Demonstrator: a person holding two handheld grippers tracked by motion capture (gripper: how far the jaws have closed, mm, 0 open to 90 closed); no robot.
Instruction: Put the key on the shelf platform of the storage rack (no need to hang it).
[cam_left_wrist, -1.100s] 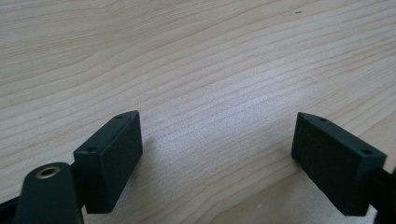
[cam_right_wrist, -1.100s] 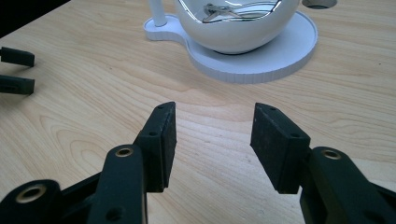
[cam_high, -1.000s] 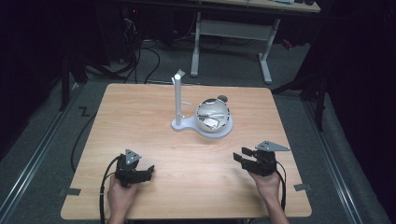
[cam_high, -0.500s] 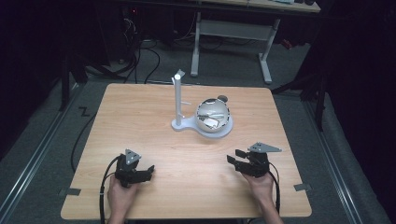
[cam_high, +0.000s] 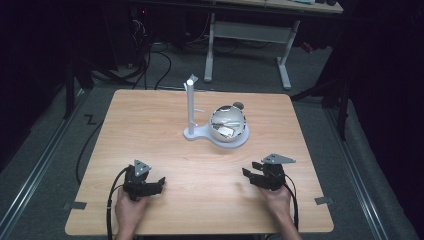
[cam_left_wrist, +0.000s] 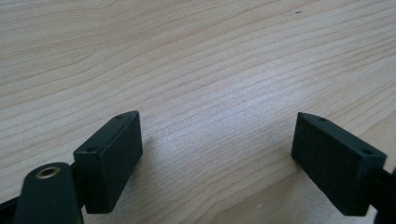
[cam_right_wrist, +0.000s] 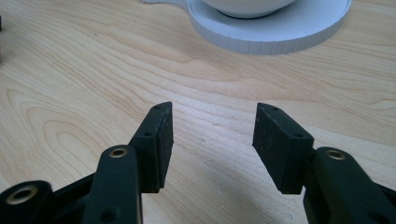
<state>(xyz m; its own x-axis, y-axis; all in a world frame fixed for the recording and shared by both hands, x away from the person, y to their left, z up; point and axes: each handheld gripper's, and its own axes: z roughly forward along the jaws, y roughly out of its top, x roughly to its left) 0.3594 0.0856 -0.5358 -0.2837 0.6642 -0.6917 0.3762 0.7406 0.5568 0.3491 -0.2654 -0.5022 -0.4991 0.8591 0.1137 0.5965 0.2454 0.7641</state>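
Ahead of the right tool (cam_high: 256, 172), near the middle of the desk (cam_high: 150, 130), stands the shiny bowl (cam_high: 227, 123) on its white stand (cam_right_wrist: 280, 35); its jaws have just been widening, empty. Left tool (cam_high: 152, 185) gapes empty, well apart. High view adds the stand's post (cam_high: 190, 107).

Black tongs (cam_high: 154, 185), (cam_high: 253, 170): grey three-cornered top plates, black trailing cables, brass-ringed screw holes, rectangular pads (cam_right_wrist: 156, 140).

My left gripper (cam_left_wrist: 215, 154) holds its two black block-shaped jaws wide apart, nothing between them, low over the pale wooden tabletop (cam_left_wrist: 196, 60).
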